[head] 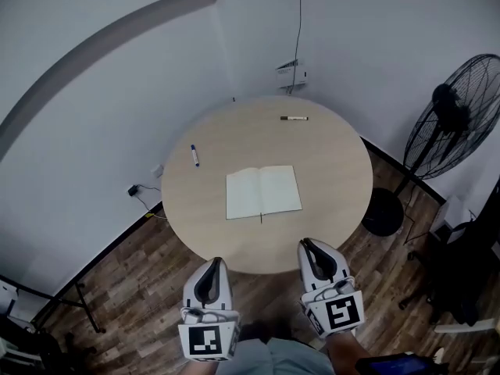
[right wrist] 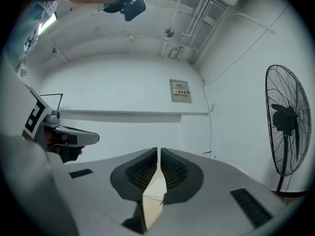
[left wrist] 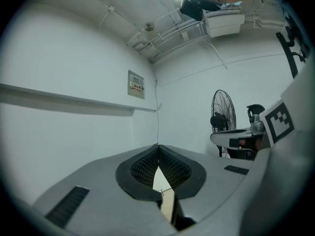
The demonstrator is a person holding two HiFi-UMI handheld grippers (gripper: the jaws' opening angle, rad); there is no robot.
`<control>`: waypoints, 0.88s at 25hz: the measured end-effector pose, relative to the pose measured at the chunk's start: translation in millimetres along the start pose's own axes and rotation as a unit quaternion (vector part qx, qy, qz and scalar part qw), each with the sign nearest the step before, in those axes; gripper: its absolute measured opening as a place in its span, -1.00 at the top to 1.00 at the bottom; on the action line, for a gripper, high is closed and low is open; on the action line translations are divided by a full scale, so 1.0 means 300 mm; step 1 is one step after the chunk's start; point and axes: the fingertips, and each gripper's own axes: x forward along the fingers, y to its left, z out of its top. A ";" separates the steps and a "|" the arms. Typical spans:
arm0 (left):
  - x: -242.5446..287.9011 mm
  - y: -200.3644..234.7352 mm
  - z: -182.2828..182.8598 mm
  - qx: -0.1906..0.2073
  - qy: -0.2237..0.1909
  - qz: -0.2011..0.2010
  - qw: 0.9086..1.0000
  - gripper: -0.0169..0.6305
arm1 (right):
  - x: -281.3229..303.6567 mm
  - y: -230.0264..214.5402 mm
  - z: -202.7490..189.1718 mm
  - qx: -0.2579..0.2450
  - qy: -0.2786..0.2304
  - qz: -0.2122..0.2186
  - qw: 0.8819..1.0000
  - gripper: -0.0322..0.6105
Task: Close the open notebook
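The open notebook (head: 262, 191) lies flat with its white pages up in the middle of the round, pale wood table (head: 336, 170). Both grippers hang short of the table's near edge, over the floor, and point level toward it. My left gripper (head: 216, 262) is shut with nothing between its jaws. My right gripper (head: 306, 244) is also shut and empty, slightly nearer the table. In the left gripper view the left gripper (left wrist: 158, 145) shows its ribbed pads meeting at the tips. The right gripper (right wrist: 158, 149) shows the same in its own view. The notebook cannot be made out in either gripper view.
A blue-capped pen (head: 194, 155) lies on the table left of the notebook, a black pen (head: 294, 118) at the far side. A standing fan (head: 457, 116) is to the right of the table. White walls curve close behind it. A cable and plug (head: 134, 190) lie at the left.
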 end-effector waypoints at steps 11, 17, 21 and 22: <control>0.189 0.062 -0.051 -0.009 0.015 0.025 1.000 0.89 | 0.196 -0.099 -0.087 0.012 0.021 0.019 1.000 0.74; 0.416 0.163 -0.089 -0.016 0.033 0.022 0.999 0.89 | 0.429 -0.169 -0.131 0.015 0.039 0.018 0.999 0.74; 0.572 0.228 -0.109 -0.021 0.041 0.016 0.999 0.89 | 0.588 -0.228 -0.145 0.016 0.044 0.011 0.999 0.74; 0.609 0.244 -0.109 -0.022 0.041 0.014 0.999 0.89 | 0.623 -0.241 -0.142 0.014 0.045 0.010 0.999 0.74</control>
